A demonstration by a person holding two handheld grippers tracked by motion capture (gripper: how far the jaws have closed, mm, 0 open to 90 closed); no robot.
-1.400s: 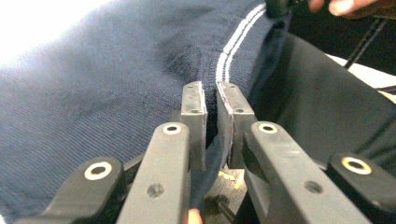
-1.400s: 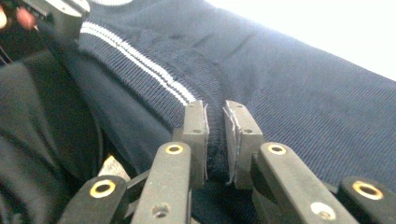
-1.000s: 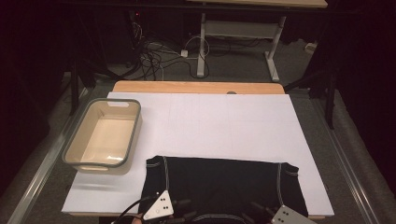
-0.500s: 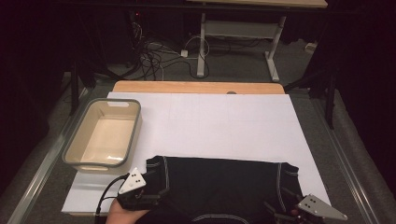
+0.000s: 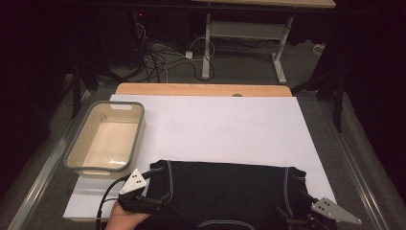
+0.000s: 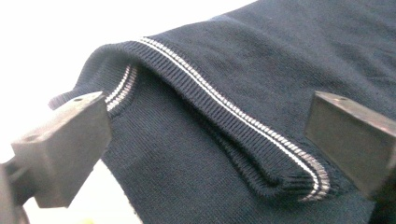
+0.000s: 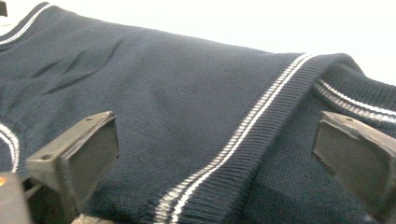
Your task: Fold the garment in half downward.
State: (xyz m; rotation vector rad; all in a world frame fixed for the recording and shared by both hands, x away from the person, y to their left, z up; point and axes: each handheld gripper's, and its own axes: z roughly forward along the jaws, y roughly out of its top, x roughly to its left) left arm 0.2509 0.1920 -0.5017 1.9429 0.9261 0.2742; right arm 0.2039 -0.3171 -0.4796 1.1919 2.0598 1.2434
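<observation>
A dark navy knitted garment [image 5: 225, 187] with white-striped ribbed hems lies flat on the white table cover [image 5: 220, 124], near the front edge. My left gripper [image 5: 152, 192] is at the garment's left sleeve. In the left gripper view [image 6: 210, 140] its jaws have just been opening and stand wide, with the folded striped cuff [image 6: 243, 121] between them untouched. My right gripper [image 5: 299, 215] is at the garment's right sleeve. Its jaws [image 7: 215, 158] have also just been opening and stand apart around the striped hem [image 7: 252, 126] without pressing it.
An empty beige tub with a grey rim [image 5: 142, 125] stands at the left of the cover, just beyond my left gripper. A wooden table edge [image 5: 201, 89] shows at the back. Cables [image 5: 158, 57] and desk legs lie on the floor beyond.
Both grippers have slid outward along the garment's front: the left one to the left and a little farther away, the right one to the right. The garment lies as before.
</observation>
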